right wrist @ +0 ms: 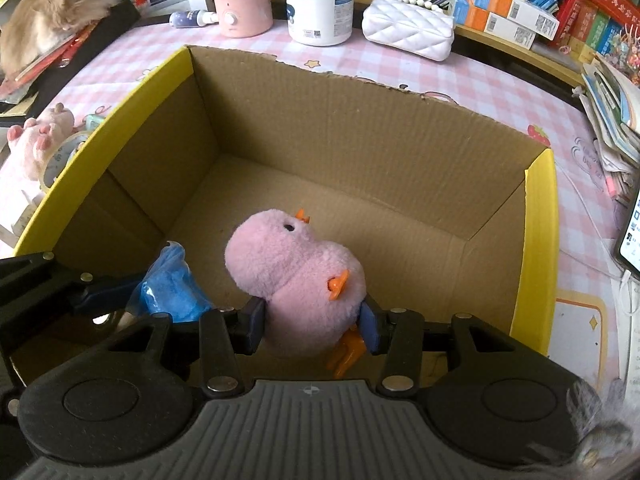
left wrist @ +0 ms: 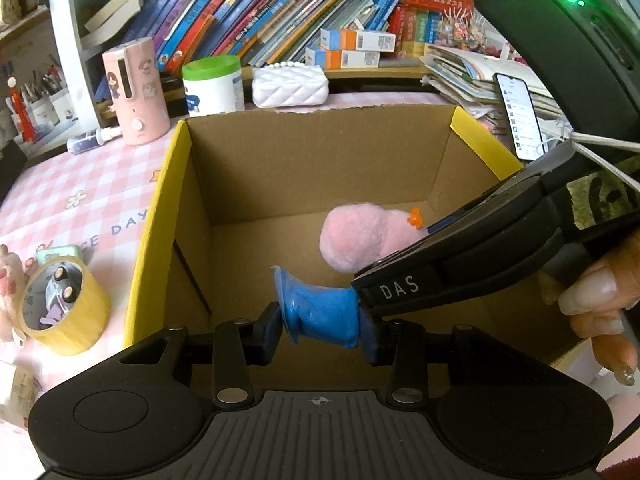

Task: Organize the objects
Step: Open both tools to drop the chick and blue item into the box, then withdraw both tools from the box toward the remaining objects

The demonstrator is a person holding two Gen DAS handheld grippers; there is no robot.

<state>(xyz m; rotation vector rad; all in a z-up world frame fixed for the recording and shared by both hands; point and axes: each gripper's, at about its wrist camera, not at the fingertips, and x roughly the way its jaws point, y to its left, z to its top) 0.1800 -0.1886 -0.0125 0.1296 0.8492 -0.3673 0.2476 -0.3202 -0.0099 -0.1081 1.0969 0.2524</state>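
Both grippers are working over the open cardboard box (right wrist: 360,128) on the pink checked tablecloth (right wrist: 460,76). The right gripper (right wrist: 312,328) is pinching the pink plush duck (right wrist: 296,272) between its 2 fingers — the duck is hanging inside the box, above its floor. The left gripper (left wrist: 320,326) is squeezing a blue plastic-wrapped item (left wrist: 320,312), also within the box. A yellow tape roll (left wrist: 64,312) is sitting outside — beside the left wall.

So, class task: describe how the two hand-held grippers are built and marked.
Both are black plastic. The left hand-held gripper and right hand-held gripper have ribbed grey decks, silver rivets and dark blue pads. In the left view, the right one shows white "DAS" lettering, a green light and white cord.
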